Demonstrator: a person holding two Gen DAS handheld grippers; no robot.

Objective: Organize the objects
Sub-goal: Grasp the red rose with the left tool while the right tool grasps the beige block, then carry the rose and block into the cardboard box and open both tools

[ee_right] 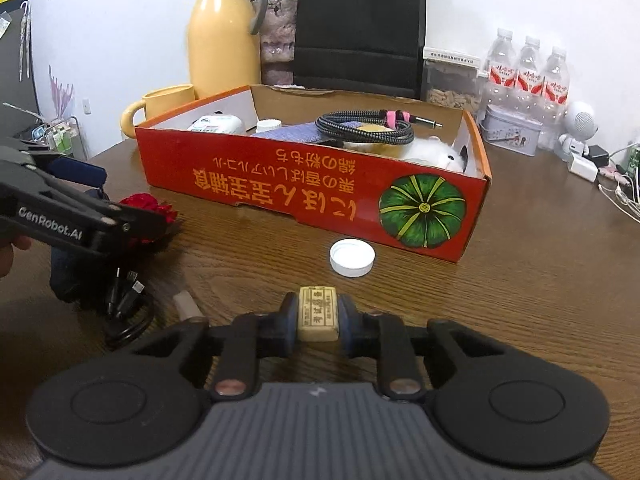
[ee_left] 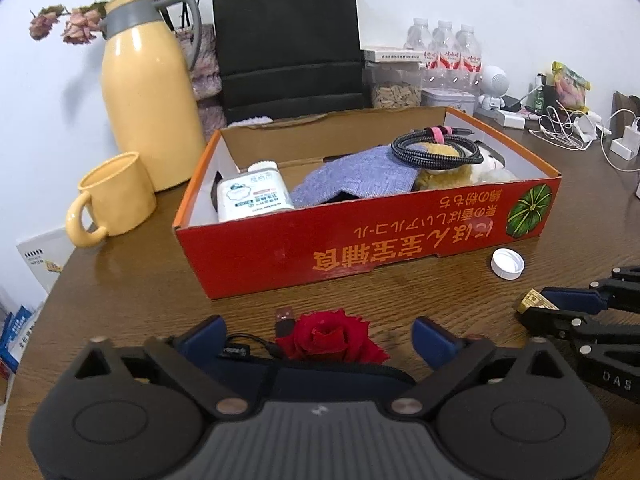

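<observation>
A red cardboard box (ee_left: 360,236) stands on the brown table and holds a white bottle (ee_left: 250,196), a blue cloth (ee_left: 360,174), a coiled black cable (ee_left: 432,148) and a plush toy (ee_left: 484,164). My left gripper (ee_left: 320,338) is open, its fingers either side of a red rose (ee_left: 332,336) that lies on a dark pouch with a USB cable (ee_left: 284,318). My right gripper (ee_right: 318,316) is shut on a small cream tile (ee_right: 318,312) just above the table; it also shows in the left wrist view (ee_left: 536,304). A white bottle cap (ee_right: 352,257) lies in front of the box (ee_right: 320,188).
A yellow jug (ee_left: 148,100) and yellow mug (ee_left: 112,200) stand left of the box. Behind it are a black bag (ee_left: 288,40), water bottles (ee_left: 444,48), a jar and a tin (ee_right: 512,132). Chargers and white cables (ee_left: 572,128) lie at the right.
</observation>
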